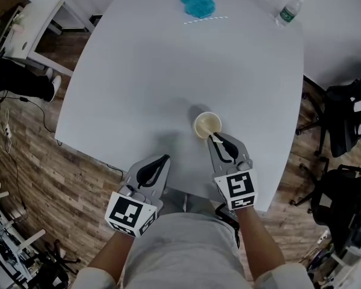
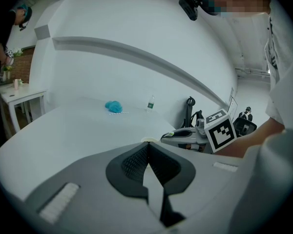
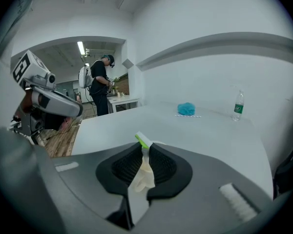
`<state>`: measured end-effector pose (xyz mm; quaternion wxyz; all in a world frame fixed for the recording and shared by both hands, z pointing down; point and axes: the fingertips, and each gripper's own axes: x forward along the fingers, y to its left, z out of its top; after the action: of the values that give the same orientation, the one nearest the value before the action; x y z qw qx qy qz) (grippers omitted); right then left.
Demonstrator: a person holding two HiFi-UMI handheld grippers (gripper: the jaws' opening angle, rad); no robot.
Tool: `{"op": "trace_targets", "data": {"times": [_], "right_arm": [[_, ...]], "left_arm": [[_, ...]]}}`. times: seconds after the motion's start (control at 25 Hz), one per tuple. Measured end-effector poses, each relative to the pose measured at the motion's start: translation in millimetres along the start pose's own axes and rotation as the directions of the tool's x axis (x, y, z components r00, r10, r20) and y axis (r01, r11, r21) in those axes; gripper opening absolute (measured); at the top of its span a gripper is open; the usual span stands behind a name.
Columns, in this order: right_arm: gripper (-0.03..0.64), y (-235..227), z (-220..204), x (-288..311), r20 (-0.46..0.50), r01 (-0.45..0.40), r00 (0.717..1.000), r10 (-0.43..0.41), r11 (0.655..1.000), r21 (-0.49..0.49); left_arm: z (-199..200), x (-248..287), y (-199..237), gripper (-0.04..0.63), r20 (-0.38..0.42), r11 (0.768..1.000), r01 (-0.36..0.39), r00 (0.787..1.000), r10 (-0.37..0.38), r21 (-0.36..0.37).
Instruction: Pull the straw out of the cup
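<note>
A pale paper cup (image 1: pixel 207 125) stands on the white table (image 1: pixel 138 83), near its front edge. A green-and-white straw (image 3: pixel 142 141) leans out of the cup toward me. My right gripper (image 1: pixel 216 139) is at the cup's near rim, shut on the straw's upper end; in the right gripper view the straw sits pinched between the black pads (image 3: pixel 129 165). My left gripper (image 1: pixel 163 160) hovers over the table's front edge, left of the cup and apart from it, shut with nothing in it. In the left gripper view the cup rim (image 2: pixel 147 140) barely shows past the jaws.
A blue fluffy ball (image 1: pixel 198 0), a loose straw (image 1: pixel 206 20) and a water bottle (image 1: pixel 288 11) lie at the table's far end. Black office chairs (image 1: pixel 349 116) stand to the right. A person (image 3: pixel 100 84) stands at a side table in the background.
</note>
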<state>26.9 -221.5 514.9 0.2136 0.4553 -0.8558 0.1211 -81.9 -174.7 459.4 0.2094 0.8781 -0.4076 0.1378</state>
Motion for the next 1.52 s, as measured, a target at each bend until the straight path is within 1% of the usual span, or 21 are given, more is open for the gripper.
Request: {"op": "trace_targets", "data": {"times": [0.16,0.28,0.44,0.88,1.28,1.52], "right_arm": [[0.048,-9,2,-11,0.022,0.008,1.0,-0.01,0.997,0.079],[0.048,-14,7,-19,0.042,0.006,0.999,-0.01,0.993,0.116],[0.048,-15,9,-29,0.048,0.007,0.999,-0.013,0.991,0.13],[0.048,-11,45,-73,0.147,-0.018,0.989,-0.002,0.99,0.137],[0.048,-3,48,-113,0.175,-0.049,0.984,0.018,0.984,0.173],[0.046,-2,52,-128,0.195,-0.082,0.98,0.037,0.97,0.228]], "left_arm": [[3,-1,-5,0.02,0.006,1.0,0.002,1.0,-0.002,0.004],[6,-3,-8,0.019,0.015,1.0,0.004,1.0,-0.005,0.009],[3,-6,-13,0.019,0.024,1.0,0.008,1.0,-0.009,0.019],[10,-19,-31,0.02,0.046,0.999,0.008,0.999,-0.01,0.047],[15,-29,-49,0.018,0.062,0.997,0.017,0.998,-0.022,0.07],[24,-32,-61,0.019,0.077,0.996,0.032,0.996,-0.039,0.086]]}}
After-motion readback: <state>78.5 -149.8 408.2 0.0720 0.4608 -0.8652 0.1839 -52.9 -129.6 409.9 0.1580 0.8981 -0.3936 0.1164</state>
